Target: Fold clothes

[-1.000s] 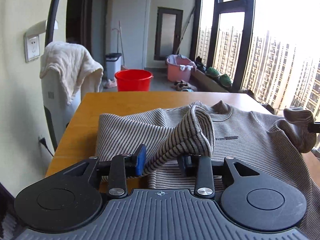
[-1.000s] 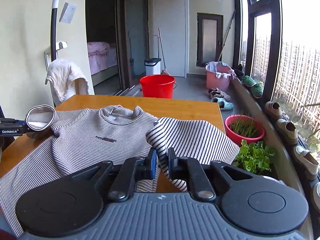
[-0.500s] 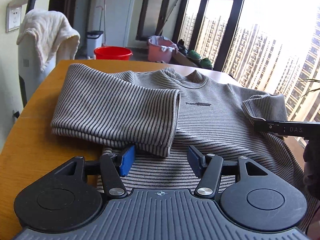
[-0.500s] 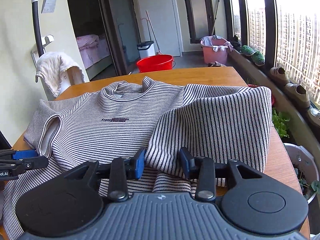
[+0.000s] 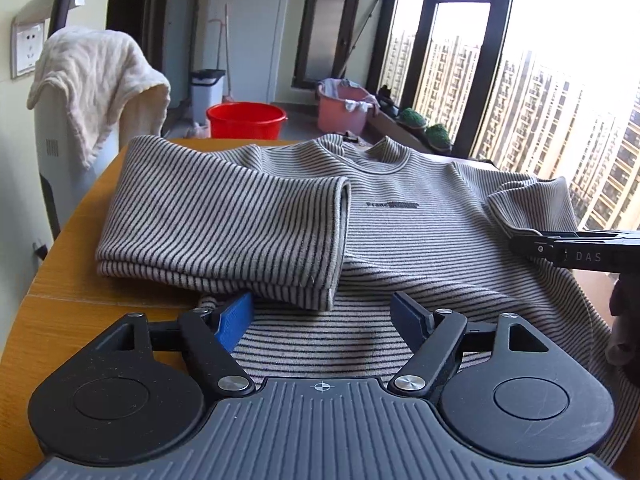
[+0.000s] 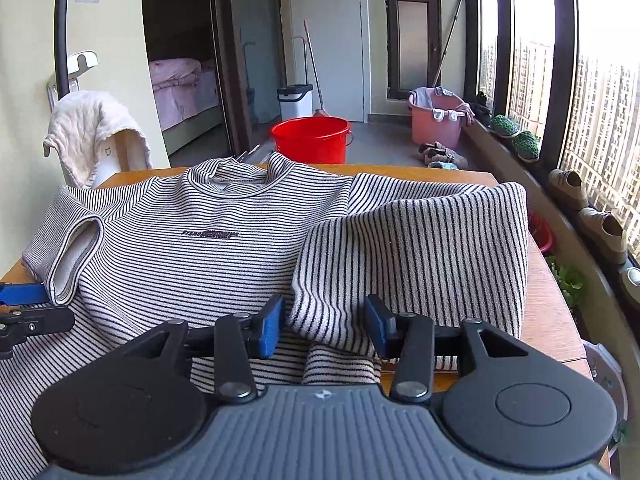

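A grey-and-black striped top (image 5: 400,232) lies face up on a wooden table (image 5: 60,320), collar at the far side. Its left sleeve (image 5: 224,232) is folded in over the chest. Its right sleeve (image 6: 416,256) is folded in too. My left gripper (image 5: 322,316) is open and empty, just behind the left sleeve's cuff. My right gripper (image 6: 324,322) is open and empty, just behind the right sleeve's end. The right gripper's fingers also show in the left wrist view (image 5: 568,250). The left gripper's fingertips (image 6: 24,308) show at the left edge of the right wrist view.
A cream towel (image 5: 100,80) hangs over a white appliance left of the table. A red bucket (image 6: 312,138), a pink basin (image 6: 436,118) and a white bin (image 6: 296,102) stand on the floor beyond. Shoes and plants line the window ledge (image 6: 580,208) at right.
Both grippers laid their sleeves down over the top, opened and let go. They have since drawn back a little toward the near edge.
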A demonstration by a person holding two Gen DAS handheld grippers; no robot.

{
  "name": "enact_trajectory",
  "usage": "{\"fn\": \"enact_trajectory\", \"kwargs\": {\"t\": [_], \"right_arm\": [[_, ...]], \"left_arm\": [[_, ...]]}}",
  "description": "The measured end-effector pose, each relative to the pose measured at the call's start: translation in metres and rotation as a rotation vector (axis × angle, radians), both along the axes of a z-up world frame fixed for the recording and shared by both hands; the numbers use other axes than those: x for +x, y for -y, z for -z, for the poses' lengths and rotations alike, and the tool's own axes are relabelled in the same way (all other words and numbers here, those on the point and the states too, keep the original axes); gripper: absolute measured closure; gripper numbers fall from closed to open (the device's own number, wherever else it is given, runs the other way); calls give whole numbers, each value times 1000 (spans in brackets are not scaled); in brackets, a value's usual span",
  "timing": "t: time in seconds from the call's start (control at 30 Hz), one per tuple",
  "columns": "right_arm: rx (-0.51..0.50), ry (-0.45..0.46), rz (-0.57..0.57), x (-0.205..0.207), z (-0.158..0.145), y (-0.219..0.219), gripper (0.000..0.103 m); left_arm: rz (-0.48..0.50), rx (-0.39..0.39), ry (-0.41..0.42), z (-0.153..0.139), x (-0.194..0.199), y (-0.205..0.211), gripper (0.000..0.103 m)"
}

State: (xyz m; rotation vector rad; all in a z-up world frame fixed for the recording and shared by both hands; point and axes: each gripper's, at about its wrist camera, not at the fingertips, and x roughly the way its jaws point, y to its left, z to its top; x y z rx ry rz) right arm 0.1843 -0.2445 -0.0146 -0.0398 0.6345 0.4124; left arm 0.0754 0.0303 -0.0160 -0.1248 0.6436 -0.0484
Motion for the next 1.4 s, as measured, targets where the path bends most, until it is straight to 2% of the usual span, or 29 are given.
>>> {"fn": "enact_trajectory", "kwargs": {"t": [0.07,0.13,0.2,0.23,0.3,0.4,0.47,0.57,0.6,0.77,0.9,1.0,1.27,1.4], "right_arm": [[24,14,40,-8,-3,11,42],[24,36,69,-23,-9,20,36],[32,49,60,-46,-16,26,18],[51,53,47,-61,-21,30,14],[109,35,31,-92,-28,39,0],[231,-38,4,-132,-32,55,0],[286,-131,17,-150,-29,63,0],[296,-229,66,-175,-21,64,0],[278,-231,87,-185,-18,61,0],[127,-116,138,-241,-10,41,0],[27,-127,148,-246,-4,30,0],[40,-142,164,-241,-5,33,0],[19,-87,124,-250,-13,24,0],[22,-106,121,-248,-11,25,0]], "left_arm": [[-27,6,18,-2,-7,0,10],[-49,13,20,-5,-18,0,7],[-42,0,11,-10,-34,2,6],[-38,-8,7,-14,-43,3,3],[-45,-6,-7,-23,-62,8,0],[-58,34,-34,-41,-89,19,0],[-47,66,-2,-54,-119,29,0],[-61,98,11,-61,-152,39,0],[-71,101,3,-60,-159,42,0],[-87,111,-37,-38,-186,59,0],[-113,130,-40,-35,-193,59,0],[-128,141,-48,-34,-196,57,0],[-110,158,-38,-34,-202,62,0],[-103,151,-43,-33,-203,63,0]]}}
